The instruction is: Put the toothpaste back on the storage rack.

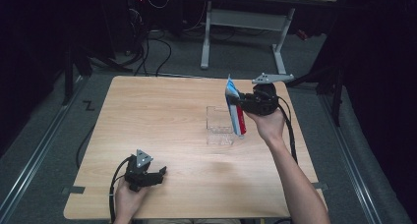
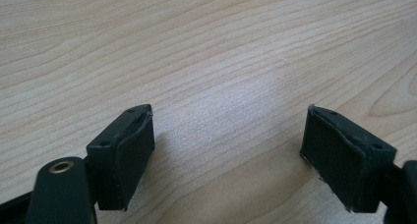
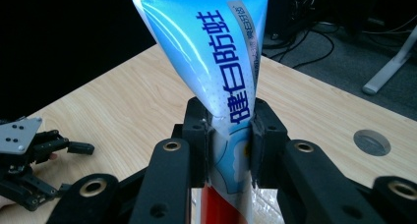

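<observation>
A blue, white and red toothpaste tube stands upright in the air over the right side of the wooden table, its lower end at the rim of a clear plastic box. My right gripper is shut on the tube's middle. In the right gripper view the tube rises between the two black pads, its flat crimped end up and its red part below. My left gripper rests low at the front left of the table, open, with bare wood between its pads.
The clear box sits right of the table's centre. A round grommet is set into the tabletop. Behind the table are a desk frame and cables on the floor.
</observation>
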`<state>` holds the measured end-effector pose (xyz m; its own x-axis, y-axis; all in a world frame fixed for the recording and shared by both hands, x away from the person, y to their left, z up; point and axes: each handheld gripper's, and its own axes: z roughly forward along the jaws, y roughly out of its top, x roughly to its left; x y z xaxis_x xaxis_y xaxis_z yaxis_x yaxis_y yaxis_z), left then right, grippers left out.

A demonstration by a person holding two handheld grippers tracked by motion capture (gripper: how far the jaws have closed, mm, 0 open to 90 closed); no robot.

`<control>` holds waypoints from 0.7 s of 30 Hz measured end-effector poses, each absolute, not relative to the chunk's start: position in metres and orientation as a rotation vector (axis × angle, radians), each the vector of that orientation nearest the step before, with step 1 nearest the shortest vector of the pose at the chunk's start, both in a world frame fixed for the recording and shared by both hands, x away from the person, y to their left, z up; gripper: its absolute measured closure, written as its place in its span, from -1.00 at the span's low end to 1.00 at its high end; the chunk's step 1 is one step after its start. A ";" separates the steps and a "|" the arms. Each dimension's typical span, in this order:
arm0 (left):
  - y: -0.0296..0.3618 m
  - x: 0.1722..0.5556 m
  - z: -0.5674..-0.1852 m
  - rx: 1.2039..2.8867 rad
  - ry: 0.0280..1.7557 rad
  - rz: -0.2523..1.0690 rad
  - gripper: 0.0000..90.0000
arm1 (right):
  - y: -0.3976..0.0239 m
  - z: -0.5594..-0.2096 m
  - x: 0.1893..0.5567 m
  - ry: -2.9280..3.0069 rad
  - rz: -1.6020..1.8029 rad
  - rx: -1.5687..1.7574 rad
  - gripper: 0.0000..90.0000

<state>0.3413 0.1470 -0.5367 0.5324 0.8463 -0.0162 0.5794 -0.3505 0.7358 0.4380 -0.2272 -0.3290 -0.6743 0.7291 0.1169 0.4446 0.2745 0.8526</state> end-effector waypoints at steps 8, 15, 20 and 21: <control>0.147 0.341 -0.537 2.065 1.152 0.488 -0.55 | -0.218 -0.322 0.445 2.238 1.361 1.049 0.62; 0.147 0.341 -0.537 2.069 1.151 0.485 -0.55 | -0.211 -0.320 0.453 2.215 1.377 1.052 0.62; 0.147 0.341 -0.537 2.067 1.151 0.488 -0.55 | -0.207 -0.321 0.457 2.201 1.364 1.053 0.62; 0.147 0.341 -0.537 2.067 1.151 0.488 -0.55 | -0.206 -0.322 0.459 2.196 1.359 1.058 0.62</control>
